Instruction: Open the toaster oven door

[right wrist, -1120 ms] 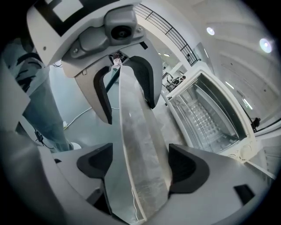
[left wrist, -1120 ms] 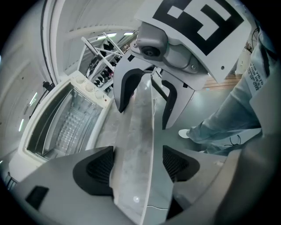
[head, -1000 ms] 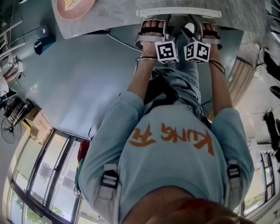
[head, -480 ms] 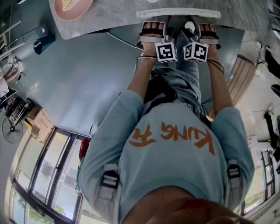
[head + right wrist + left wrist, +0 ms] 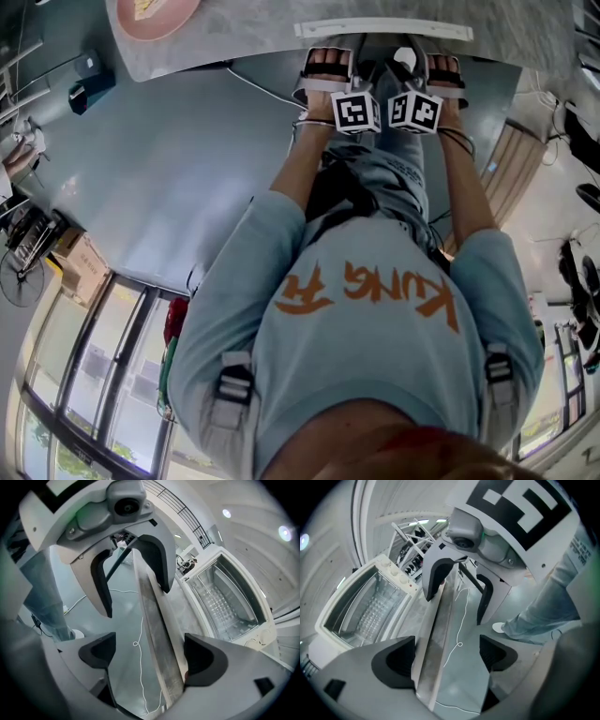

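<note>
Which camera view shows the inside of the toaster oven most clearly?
The right gripper view: the toaster oven stands open at that picture's right, well lit, so its inside shows plainly. The left gripper view shows the same inside at its left, but darker. The head view does not show it.

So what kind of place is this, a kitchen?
Probably not a home kitchen, more likely a big workroom with a kitchen corner. A toaster oven and a pink plate sit on a stone-look counter, but around it are bare floor, tall windows and a cardboard box.
</note>
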The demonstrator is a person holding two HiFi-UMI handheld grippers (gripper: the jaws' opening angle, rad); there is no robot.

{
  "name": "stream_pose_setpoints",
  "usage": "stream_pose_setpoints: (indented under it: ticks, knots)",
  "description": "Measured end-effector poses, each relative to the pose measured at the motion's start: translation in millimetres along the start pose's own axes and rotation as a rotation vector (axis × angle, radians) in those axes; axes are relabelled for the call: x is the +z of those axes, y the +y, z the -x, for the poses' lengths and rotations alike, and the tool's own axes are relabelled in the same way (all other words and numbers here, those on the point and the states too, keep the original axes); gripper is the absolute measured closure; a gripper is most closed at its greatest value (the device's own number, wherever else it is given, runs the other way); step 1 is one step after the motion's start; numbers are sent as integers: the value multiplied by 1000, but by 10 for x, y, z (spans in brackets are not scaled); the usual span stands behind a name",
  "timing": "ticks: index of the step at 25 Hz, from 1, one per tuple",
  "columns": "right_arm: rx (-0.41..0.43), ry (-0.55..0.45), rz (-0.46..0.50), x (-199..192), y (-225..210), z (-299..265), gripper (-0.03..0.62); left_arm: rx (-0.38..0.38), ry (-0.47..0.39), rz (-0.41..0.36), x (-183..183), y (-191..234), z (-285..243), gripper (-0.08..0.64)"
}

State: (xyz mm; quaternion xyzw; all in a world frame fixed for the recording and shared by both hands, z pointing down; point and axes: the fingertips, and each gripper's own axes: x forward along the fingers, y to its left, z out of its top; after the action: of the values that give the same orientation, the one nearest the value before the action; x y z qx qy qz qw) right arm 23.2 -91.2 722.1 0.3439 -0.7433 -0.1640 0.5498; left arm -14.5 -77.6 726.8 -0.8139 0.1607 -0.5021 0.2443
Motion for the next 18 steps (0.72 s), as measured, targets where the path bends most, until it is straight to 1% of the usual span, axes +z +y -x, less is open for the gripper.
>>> stream_pose_setpoints:
  ticks: [2,3,6,10,13,15,16,18]
  knots:
    - [-4,-5,-33,23,-38,38,152,8,-41,84,102,73,57,144]
    - [-4,-5,-52,36,-55,57,158,7,-50,105,125,86,80,144]
    - [-3,-4,-97,54,-93,101,214,3,-56,118,143,93,107,145]
    - [-7,-7,-104,80,-113,190,226,3,-54,118,133,91,152,144]
    - [-26,-9,-135,88,-179,281,249,8,-64,148,156,139,219,146]
    - [-39,-23,-194,111,-253,347,279,22,-95,195,211,218,310,149]
    - [-43,-34,-240,127,-293,379,281,35,-119,221,250,266,370,154]
    - [-51,-56,-364,142,-373,433,279,81,-170,271,325,381,490,184]
